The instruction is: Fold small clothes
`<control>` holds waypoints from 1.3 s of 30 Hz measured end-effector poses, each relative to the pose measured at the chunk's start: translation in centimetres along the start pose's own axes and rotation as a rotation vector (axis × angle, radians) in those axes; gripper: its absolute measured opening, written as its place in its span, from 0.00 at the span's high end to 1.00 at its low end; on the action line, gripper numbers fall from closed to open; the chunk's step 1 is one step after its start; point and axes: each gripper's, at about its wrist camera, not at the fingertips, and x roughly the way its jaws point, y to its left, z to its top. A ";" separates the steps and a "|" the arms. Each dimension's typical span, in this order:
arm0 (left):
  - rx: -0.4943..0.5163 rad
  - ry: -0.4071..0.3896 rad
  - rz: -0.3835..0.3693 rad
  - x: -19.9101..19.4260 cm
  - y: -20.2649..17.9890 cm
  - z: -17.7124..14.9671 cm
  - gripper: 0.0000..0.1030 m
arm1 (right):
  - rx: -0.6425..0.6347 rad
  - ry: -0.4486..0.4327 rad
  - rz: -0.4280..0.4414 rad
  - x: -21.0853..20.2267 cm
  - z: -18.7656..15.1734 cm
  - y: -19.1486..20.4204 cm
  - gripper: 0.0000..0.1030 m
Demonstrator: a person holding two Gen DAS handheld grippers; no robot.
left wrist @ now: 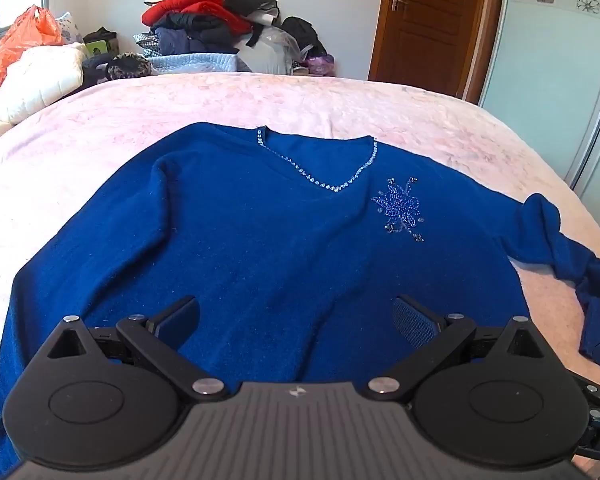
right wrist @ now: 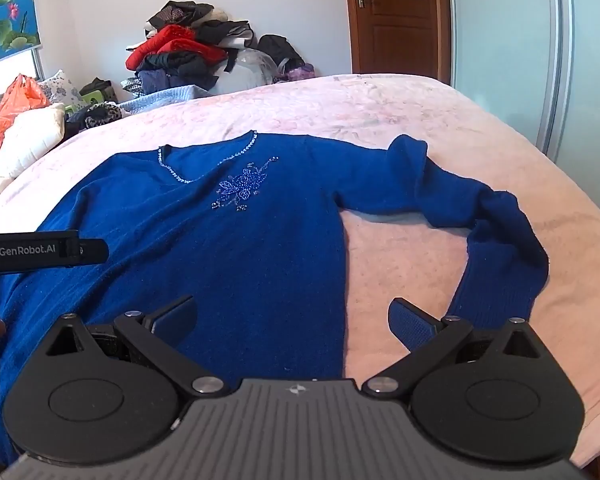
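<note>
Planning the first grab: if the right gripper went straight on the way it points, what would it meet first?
Probably the sweater, near its right side edge. The right gripper tilts down with jaws open and empty; depth is unclear.

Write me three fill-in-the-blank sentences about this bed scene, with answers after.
1. The blue knit sweater with a beaded neckline lies on a ____ blanket.
2. Both tongs, left and right, are ____.
3. Beyond the bed, the brown wooden door is ____.

Answers: pink; open; closed

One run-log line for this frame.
blue beaded V-neck sweater: flat on pink bedspread | left tongs: open, empty | right tongs: open, empty | fold: not started
</note>
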 end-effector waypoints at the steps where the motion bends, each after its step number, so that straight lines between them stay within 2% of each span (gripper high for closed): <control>1: 0.004 -0.004 0.004 0.0 0.0 0.0 0.00 | -0.001 -0.002 0.000 0.0 0.0 0.0 0.00; 14: 0.051 -0.018 0.038 -0.2 -0.6 0.0 0.00 | -0.006 -0.013 -0.006 -0.2 0.0 0.2 0.00; 39: 0.057 -0.024 0.052 -0.3 -0.6 -0.2 0.00 | -0.018 -0.042 -0.004 -0.7 -0.2 0.5 0.00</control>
